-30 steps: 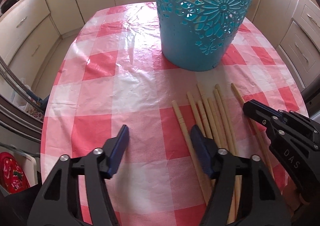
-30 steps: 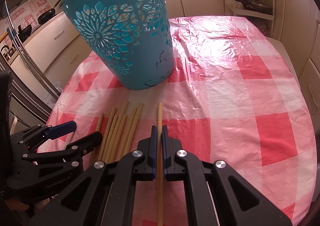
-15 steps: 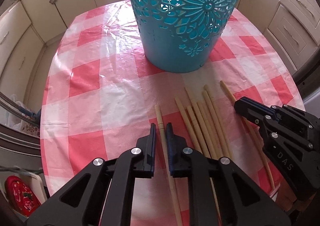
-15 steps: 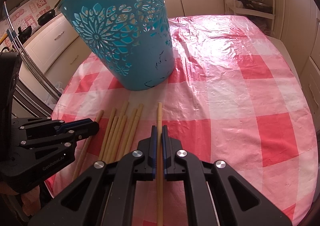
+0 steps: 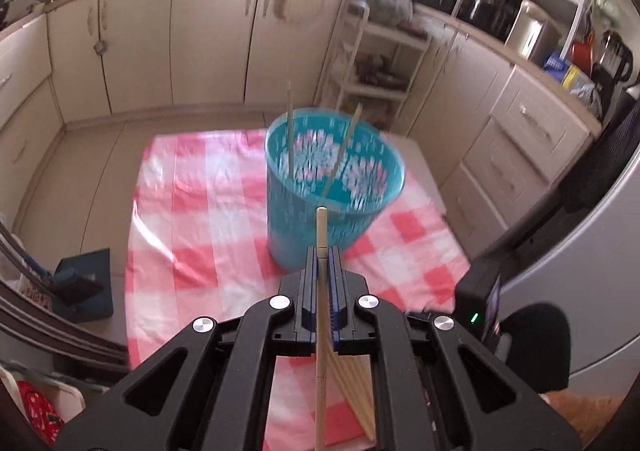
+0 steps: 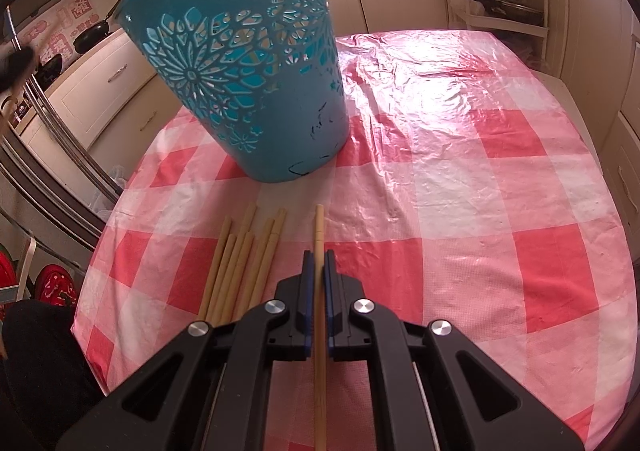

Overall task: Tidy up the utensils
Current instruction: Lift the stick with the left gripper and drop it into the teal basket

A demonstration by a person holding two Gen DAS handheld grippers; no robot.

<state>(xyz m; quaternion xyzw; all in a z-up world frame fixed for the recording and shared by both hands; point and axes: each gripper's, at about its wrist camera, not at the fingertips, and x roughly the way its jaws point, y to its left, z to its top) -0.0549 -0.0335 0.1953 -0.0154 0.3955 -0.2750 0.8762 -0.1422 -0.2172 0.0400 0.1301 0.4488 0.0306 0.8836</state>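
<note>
Inside the teal basket [image 5: 334,187] stand two chopsticks [image 5: 290,135]; both tongs pinch one chopstick each.

Left gripper [image 5: 321,251]: closed on one chopstick [image 5: 320,315], raised from the tablecloth [image 5: 192,219] to above the blue basket [image 5: 304,235], previously level with it. Left gripper gone from right wrist view.

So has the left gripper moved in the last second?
Yes. The left gripper rose from the tablecloth, gripping a chopstick, and now looks down into the blue basket.
</note>
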